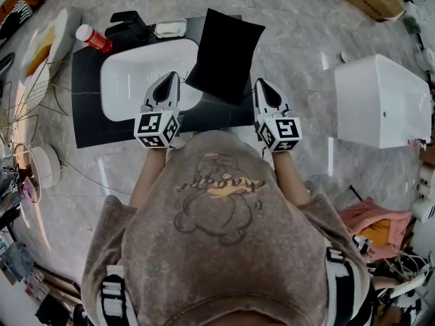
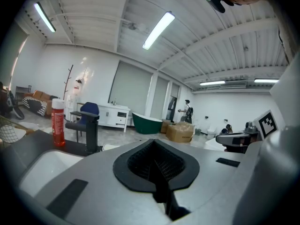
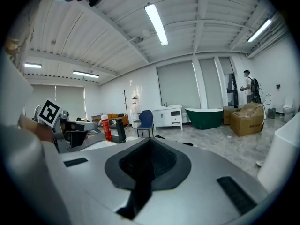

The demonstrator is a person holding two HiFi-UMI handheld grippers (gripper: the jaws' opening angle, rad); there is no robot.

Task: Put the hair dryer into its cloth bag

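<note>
Your left hand-held gripper: clenched, empty.
Your right hand-held gripper: clenched, empty.
Cloth bag: between them, over the surface.

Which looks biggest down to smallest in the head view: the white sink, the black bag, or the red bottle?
1. white sink, though the bag covers part of it
2. black bag, not far behind
3. red bottle, clearly smallest
</note>
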